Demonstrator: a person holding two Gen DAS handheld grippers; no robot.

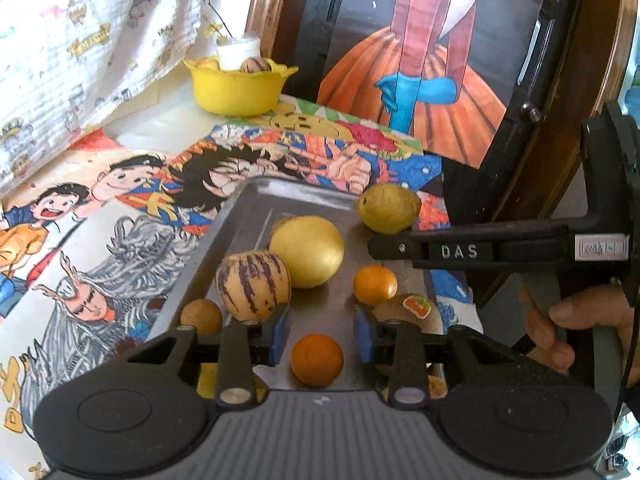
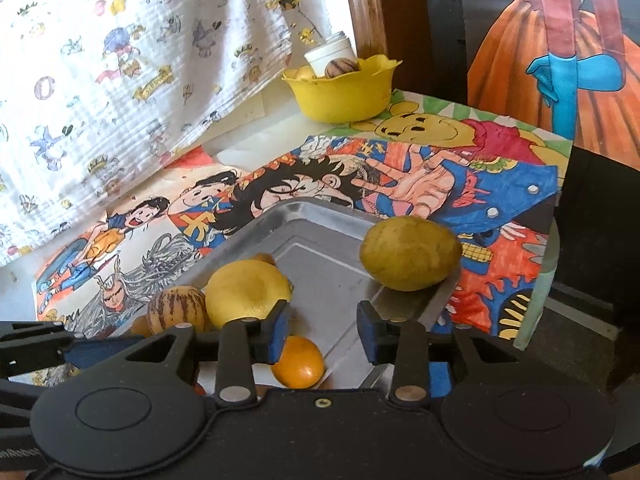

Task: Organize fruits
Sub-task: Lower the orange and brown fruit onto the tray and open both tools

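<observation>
the left gripper (image 1: 320, 334) is seen nearest in the left wrist view, its blue-padded jaws released and nothing grasped between them. a small orange (image 1: 317, 359) lies on the metal tray (image 1: 256, 200) just below the gap between the jaws. a small brown round fruit (image 1: 201, 316) is seen at the tray's near left edge, and a kiwi with a sticker (image 1: 408, 312) is partly hidden behind the right jaw. slightly farther, a striped melon-like fruit (image 1: 253, 285) is found touching a large yellow fruit (image 1: 307, 251), and a second orange (image 1: 375, 285) sits to their right, apart from them. at the tray's far right edge a green-yellow fruit (image 1: 388, 208) is perched on the rim.

the right gripper (image 2: 323, 332) is held over the right part of the tray (image 2: 320, 216), its jaws likewise released and empty; its black body is seen crossing the left wrist view from the right, just near of the green-yellow fruit (image 2: 410, 254). an orange (image 2: 298, 362) is partly covered by its left jaw.

the tray is set on a surface covered with cartoon drawings (image 1: 120, 208). at the far side a yellow bowl (image 1: 236, 90) is placed, holding a white cup (image 1: 238, 52) and some fruits, with a printed cloth (image 1: 80, 40) hanging to the left and a framed picture (image 1: 432, 60) standing to the right.
</observation>
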